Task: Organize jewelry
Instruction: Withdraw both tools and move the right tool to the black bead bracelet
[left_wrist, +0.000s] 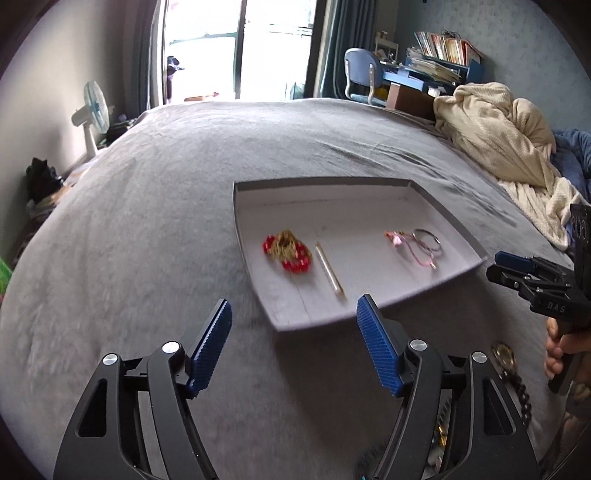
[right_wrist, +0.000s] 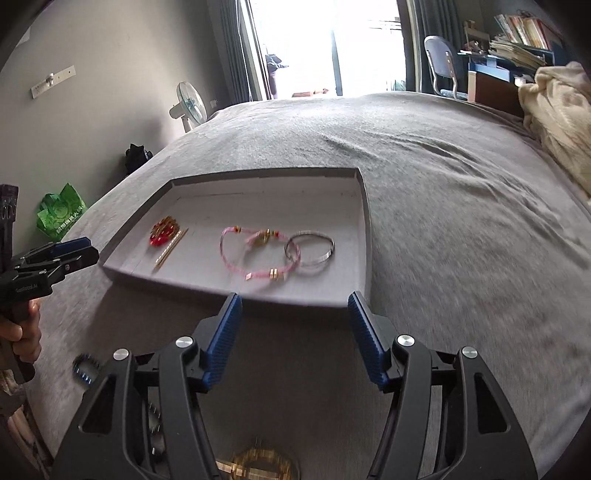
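Both the left gripper (left_wrist: 293, 319) and right gripper (right_wrist: 293, 314) stand wide and empty. The pink cord bracelet (right_wrist: 255, 254) in the tray (right_wrist: 364, 221) looks light and limp; best pinched at a bead; the silver bangle (right_wrist: 314, 251) seems stiff, slippery.

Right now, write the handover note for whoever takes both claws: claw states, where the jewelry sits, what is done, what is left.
Left claw: open, empty, just short of the tray's near edge.
Right claw: open, empty, also at the near edge.
In the gray tray: red and gold beaded piece, thin gold stick, pink cord bracelet, silver bangle overlapping the pink cord.
Done: those four pieces are in the tray.
Left: a gold piece and a blue beaded piece lie on the gray bedspread near the claws, as does a dark braided piece. Move them in.
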